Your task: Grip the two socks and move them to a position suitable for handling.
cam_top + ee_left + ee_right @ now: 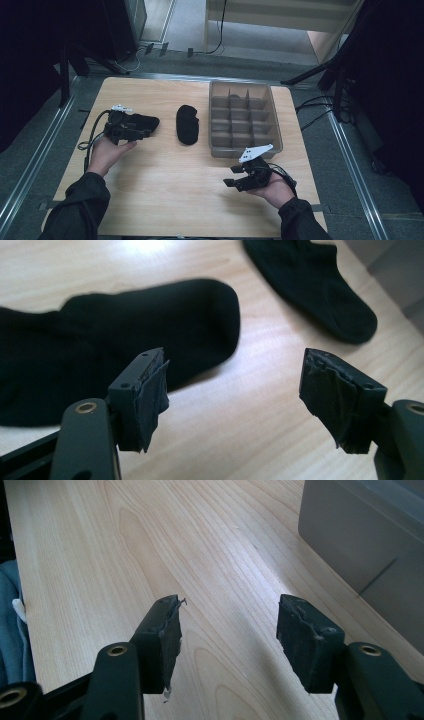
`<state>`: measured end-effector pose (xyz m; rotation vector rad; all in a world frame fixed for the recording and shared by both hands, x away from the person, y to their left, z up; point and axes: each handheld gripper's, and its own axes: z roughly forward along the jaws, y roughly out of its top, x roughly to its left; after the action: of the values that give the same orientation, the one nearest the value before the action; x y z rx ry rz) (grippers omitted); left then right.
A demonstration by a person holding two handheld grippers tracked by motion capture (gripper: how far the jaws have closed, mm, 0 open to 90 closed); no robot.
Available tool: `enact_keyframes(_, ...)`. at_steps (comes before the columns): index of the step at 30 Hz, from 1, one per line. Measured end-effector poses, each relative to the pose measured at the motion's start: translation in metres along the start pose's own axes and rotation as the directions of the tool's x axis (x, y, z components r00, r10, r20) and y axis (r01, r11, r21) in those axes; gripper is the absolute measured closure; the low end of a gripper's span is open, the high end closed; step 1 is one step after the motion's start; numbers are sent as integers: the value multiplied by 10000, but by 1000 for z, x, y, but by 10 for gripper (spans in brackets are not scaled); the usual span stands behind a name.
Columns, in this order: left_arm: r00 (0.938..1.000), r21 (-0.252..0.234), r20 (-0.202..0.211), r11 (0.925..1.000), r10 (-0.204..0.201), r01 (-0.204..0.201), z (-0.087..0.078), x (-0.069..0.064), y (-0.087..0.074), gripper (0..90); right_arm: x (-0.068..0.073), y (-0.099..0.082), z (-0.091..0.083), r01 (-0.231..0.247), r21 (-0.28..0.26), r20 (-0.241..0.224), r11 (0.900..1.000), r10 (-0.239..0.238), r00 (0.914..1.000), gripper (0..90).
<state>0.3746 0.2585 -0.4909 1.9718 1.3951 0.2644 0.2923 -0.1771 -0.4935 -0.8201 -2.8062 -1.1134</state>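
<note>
High view: near sock (145, 121) lies crosswise, toe rightward; both tongs wide, empty.

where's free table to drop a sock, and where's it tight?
Free: the front table between the left gripper and right gripper, and the far-left corner. Tight: the strip between the near sock, the second sock and the bin.

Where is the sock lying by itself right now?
In the high view the lone sock lies mid-table, between the divided grey box on its right and the other sock by the left tongs.
</note>
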Motion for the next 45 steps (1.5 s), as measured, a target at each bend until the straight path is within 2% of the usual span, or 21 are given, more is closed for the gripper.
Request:
enact_keyframes(3,9998,-61,109,9999,-149,149,2,4,2,265,-1,0,1,-61,79,50,9999,61,10000,432)
enact_keyframes(11,9987,64,-508,9999,81,-78,10,13,15,284,-2,-2,3,-17,292,85,9996,14,10000,431)
enact_keyframes(13,9987,24,-515,10000,-15,16,14,18,17,273,-2,-2,4,-37,339,111,9994,33,9999,431)
enact_keyframes(15,9980,137,-488,9990,-410,417,22,27,21,260,-3,-2,6,-73,434,141,9990,67,9999,432)
enact_keyframes(16,9980,137,-488,9990,-410,417,22,27,21,253,-3,-2,6,-73,434,141,9990,67,9999,432)
enact_keyframes(18,9953,-34,-873,9991,-426,424,28,32,25,253,-2,-2,6,40,414,157,9991,-47,9999,446)
enact_keyframes(20,9941,-147,-1006,9992,-398,385,32,34,25,254,-2,-2,6,33,431,153,9991,-40,9999,446)
enact_keyframes(21,9918,-34,-1220,9993,-383,381,36,36,25,254,-2,-2,6,38,465,152,9989,-45,9999,446)
enact_keyframes(23,9920,29,-1067,9977,-671,678,41,42,24,253,-2,-2,6,5,471,157,9989,-12,9999,445)
enact_keyframes(24,9911,42,-1128,9975,-701,710,44,43,23,254,-2,-3,6,8,470,170,9989,-16,9999,445)
enact_keyframes(26,9877,183,-1531,9992,-323,355,50,42,21,254,-2,-3,7,0,497,201,9988,-10,9998,446)
enact_keyframes(28,9871,400,-1571,9985,-306,373,56,41,19,254,-3,-3,7,26,516,245,9987,-39,9997,445)
enact_keyframes(30,9851,370,-1700,9988,-253,321,58,40,18,254,-3,-3,7,-6,515,239,9987,-6,9997,445)
enact_keyframes(32,9805,390,-1958,9990,-132,213,59,37,17,272,-3,-3,7,-4,502,260,9987,-9,9997,445)
enact_keyframes(34,9704,593,-2400,9982,268,-129,61,32,17,300,-3,-3,7,40,544,318,9985,-57,9995,445)
enact_keyframes(35,9686,533,-2472,9985,275,-148,61,30,16,305,-2,-3,7,23,597,323,9982,-42,9995,445)
enact_keyframes(37,9685,400,-2476,9990,284,-191,60,27,14,360,-2,-4,8,78,684,373,9976,-103,9993,445)
enact_keyframes(40,9688,417,-2455,9988,341,-246,58,25,13,578,-1,-5,10,218,842,417,9962,-254,9988,443)
enact_keyframes(45,9735,553,-2262,9982,331,-211,56,22,14,808,1,-5,10,314,854,435,9958,-352,9984,441)
